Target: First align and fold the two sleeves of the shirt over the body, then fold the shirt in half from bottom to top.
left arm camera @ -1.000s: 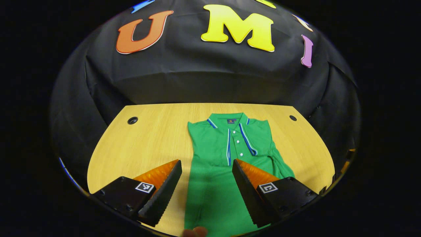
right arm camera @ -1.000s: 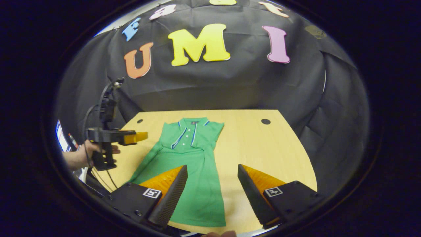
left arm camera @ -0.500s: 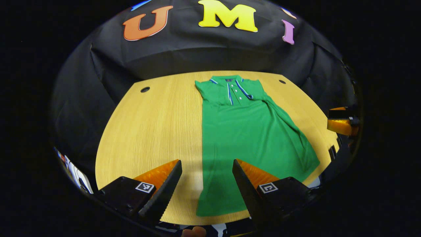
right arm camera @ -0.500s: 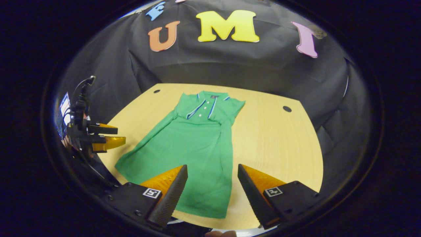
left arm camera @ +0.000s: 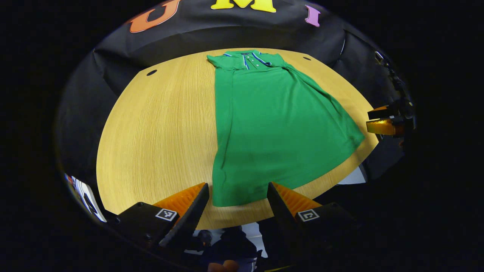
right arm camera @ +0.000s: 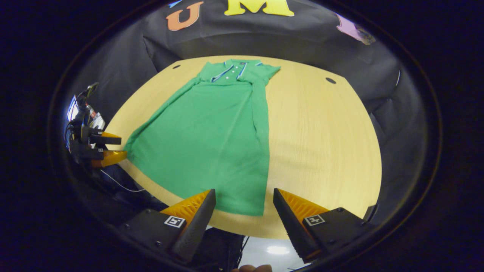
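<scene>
Green shirt [left arm camera: 276, 124] – flat, sleeves folded in

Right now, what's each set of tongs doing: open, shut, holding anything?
Left tongs: open, empty, poised at the green shirt's bottom hem.
Right tongs: open, empty, at the hem's other corner.

both views look down from above the table's [left arm camera: 151, 124] near edge toward the booth wall, well back; left gripper view from left, right from right; both share the shirt [left arm camera: 276, 124].
</scene>
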Demonstrator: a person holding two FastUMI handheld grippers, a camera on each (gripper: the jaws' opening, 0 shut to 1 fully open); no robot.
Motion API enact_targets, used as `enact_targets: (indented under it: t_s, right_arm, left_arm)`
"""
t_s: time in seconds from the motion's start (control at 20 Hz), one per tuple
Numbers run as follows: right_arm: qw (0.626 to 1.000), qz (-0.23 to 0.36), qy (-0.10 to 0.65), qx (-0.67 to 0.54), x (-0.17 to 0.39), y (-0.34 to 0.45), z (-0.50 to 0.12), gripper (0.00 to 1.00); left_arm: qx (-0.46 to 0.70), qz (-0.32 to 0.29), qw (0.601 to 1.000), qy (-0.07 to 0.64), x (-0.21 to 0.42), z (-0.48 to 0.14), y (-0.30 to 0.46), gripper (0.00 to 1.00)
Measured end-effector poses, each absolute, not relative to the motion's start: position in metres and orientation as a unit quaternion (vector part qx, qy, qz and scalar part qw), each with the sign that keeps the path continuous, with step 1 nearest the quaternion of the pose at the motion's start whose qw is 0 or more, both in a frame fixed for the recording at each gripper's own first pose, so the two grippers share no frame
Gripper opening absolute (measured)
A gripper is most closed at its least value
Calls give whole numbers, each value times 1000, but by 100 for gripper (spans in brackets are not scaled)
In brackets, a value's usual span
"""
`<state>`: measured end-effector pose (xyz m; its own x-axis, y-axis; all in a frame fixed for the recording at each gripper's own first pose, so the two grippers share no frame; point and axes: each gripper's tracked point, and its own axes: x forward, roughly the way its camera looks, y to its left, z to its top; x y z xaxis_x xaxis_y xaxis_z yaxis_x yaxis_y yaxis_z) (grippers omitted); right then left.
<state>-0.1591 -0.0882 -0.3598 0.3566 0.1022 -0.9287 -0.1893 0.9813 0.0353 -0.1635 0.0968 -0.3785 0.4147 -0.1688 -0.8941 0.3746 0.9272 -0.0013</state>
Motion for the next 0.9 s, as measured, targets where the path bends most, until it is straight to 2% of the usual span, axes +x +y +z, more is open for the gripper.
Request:
enact_targets:
  t_s: [0.35, 0.4, 0.45, 0.5, 0.55, 0.9]
  right_arm:
    - [807, 85, 581, -57, -166, -89, -387, 93]
    - [806, 87, 582, -61, -165, -88, -390, 98]
    - [803, 89, 586, -66, -166, -88, -395, 93]
    - [799, 89, 591, -69, -167, -89, -399, 93]
    - [796, 89, 595, -68, -169, -89, -403, 98]
    - [780, 104, 610, -87, -169, -89, -403, 98]
  left_arm:
    - [104, -152, 830, 527, -165, -396, 106, 99]
    - [107, -151, 828, 530, -167, -398, 108, 100]
    - [107, -152, 828, 529, -167, -396, 108, 100]
    - [110, -153, 827, 530, -167, -398, 108, 100]
    - [111, -154, 827, 529, -166, -397, 107, 99]
    - [99, -152, 819, 544, -170, -401, 108, 100]
